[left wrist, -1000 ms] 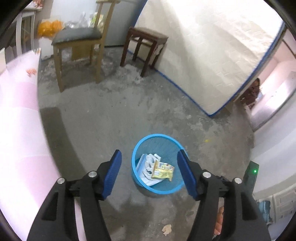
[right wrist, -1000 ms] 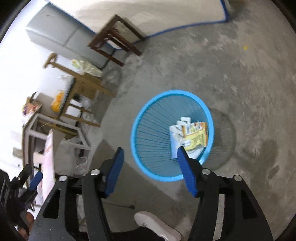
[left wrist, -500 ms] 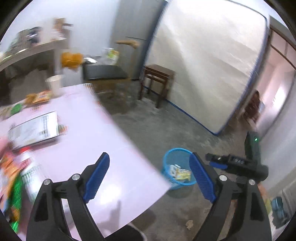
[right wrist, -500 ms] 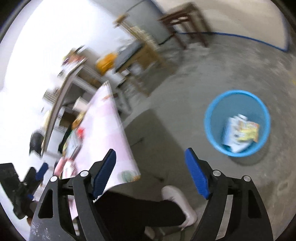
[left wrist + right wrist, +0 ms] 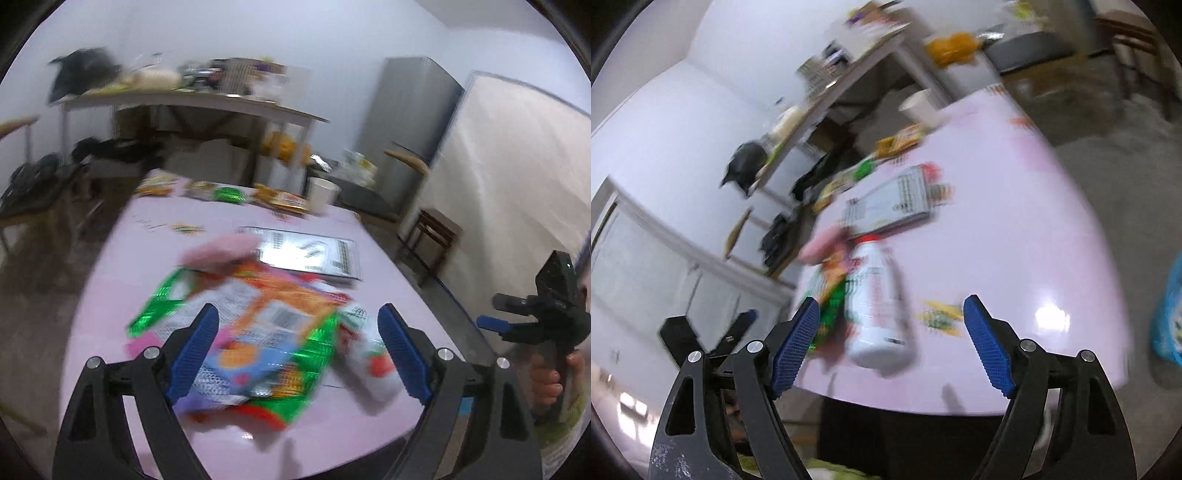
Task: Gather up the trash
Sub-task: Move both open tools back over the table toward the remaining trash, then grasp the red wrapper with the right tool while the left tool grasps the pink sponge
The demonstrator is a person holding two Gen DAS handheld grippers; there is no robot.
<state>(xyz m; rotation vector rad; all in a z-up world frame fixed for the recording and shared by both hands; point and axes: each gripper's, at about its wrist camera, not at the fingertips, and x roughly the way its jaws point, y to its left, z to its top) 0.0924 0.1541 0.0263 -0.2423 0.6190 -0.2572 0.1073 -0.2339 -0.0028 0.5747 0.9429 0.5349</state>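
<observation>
both grippers hang over a pink tabletop [image 5: 376,295] strewn with litter, both views smeared by motion. the left gripper [image 5: 299,354] stands wide apart with nothing clamped; the log has its jaws just opening, and they frame a heap of bright snack wrappers [image 5: 258,343] in green, orange and blue lying at the near edge of the tabletop, with none of the pads pressing on it. the right gripper [image 5: 892,347] is likewise spread wide and empty-handed, its jaws having just been opening too; between them, lower down on the tabletop, a white plastic bottle [image 5: 877,306] with a red cap lies on its side, touching the wrapper heap on its left. a small yellow-green scrap [image 5: 940,315] lies just right of the bottle. beyond the heap, toward the middle of the tabletop, sits a flat printed sheet [image 5: 314,254], and a pink lump, too blurred to name, rests at the heap's far side. at the far edge of the tabletop stands a white paper cup [image 5: 322,194]; its inside cannot be seen. more small packets lie beside the cup along that edge. off the right side of the tabletop, on the concrete floor, a blue mesh bin [image 5: 1169,314] shows at the frame's edge, with pale litter visible inside it. the person's hand grips the right gripper's handle beyond the tabletop's right side.
</observation>
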